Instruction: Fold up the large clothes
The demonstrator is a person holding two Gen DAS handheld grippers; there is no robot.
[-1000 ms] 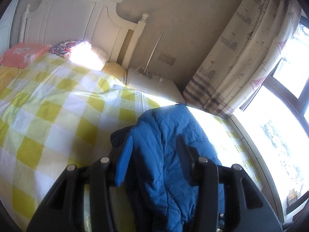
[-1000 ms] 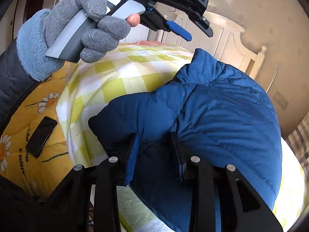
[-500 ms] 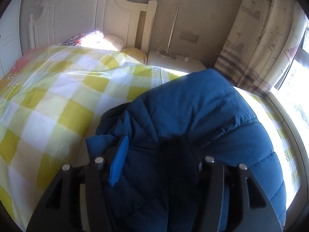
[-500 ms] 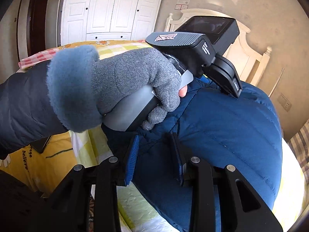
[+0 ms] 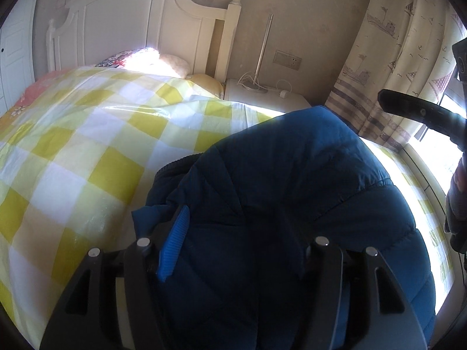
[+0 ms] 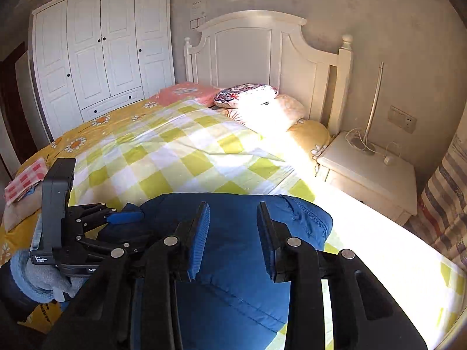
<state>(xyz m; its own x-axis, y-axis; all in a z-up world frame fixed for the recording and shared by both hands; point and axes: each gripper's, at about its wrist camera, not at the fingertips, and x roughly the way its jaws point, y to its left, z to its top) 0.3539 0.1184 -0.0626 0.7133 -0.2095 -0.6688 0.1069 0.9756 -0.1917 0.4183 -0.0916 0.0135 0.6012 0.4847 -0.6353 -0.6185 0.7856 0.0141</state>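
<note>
A blue puffer jacket (image 5: 277,175) lies bunched on the yellow-and-white checked bedspread (image 5: 87,145) near the bed's window side. My left gripper (image 5: 242,239) rests low on the jacket's near end. Its jaws are opening, and padded cloth bulges loosely between them. In the right wrist view that left gripper (image 6: 128,230), held by a grey-gloved hand (image 6: 43,277), sits at the jacket's (image 6: 297,221) left end. My right gripper (image 6: 233,233) hovers above the jacket with a narrow gap and nothing gripped. One of its black fingers (image 5: 417,113) shows in the air at the right edge.
A white headboard (image 6: 251,46) and pillows (image 6: 245,93) stand at the far end. A white nightstand (image 6: 367,163) with a lamp and cables sits at its right, then a curtain (image 5: 394,43) and window. A white wardrobe (image 6: 102,49) is far left. A red-checked cloth (image 6: 24,180) lies on the bed's left.
The right gripper lifted off the jacket and swung rightward, now looking over it. The left gripper came down onto the jacket, its fingers spreading wider.
</note>
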